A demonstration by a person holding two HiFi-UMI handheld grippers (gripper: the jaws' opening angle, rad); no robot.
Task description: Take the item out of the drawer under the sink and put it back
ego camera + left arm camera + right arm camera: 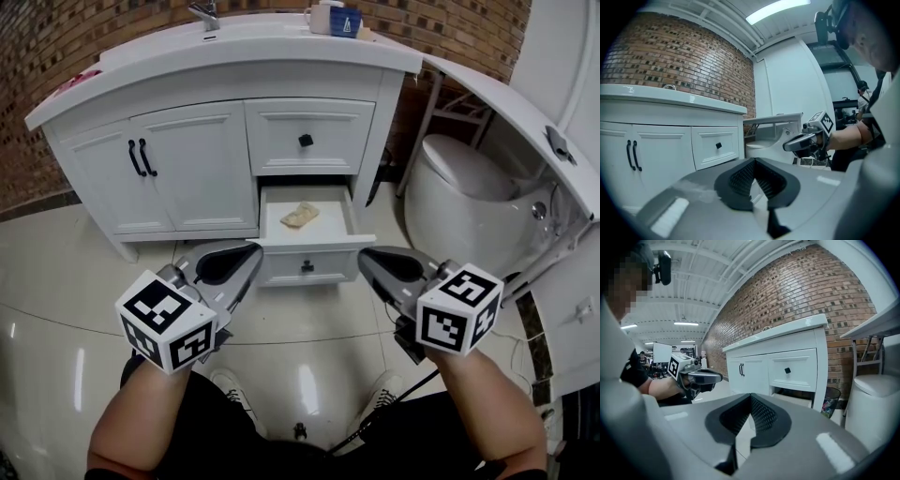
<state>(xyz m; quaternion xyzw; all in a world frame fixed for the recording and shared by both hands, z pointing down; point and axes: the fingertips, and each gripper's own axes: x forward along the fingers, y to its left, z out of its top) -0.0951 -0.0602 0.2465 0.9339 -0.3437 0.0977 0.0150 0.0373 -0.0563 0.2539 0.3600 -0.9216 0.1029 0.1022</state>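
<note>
The lower drawer (267, 225) of the white vanity (197, 169) stands pulled open. A small tan item (300, 215) lies inside it, towards the back. My left gripper (251, 251) hovers just before the drawer's left front corner, shut and holding nothing. My right gripper (366, 255) hangs off the drawer's right front corner, also shut and empty. From the left gripper view the shut left gripper (753, 161) points past the vanity, with the right gripper (787, 146) beyond it. In the right gripper view the right gripper (750, 397) faces the vanity, and the left gripper (719, 377) floats at left.
The upper drawer (307, 138) is closed and the two cabinet doors (141, 173) are closed. A white toilet (464, 187) stands to the right, under a tilted white panel (525, 122). Cups (333, 17) and a faucet (206, 13) sit on the counter. A waste bin (829, 401) stands beside the vanity.
</note>
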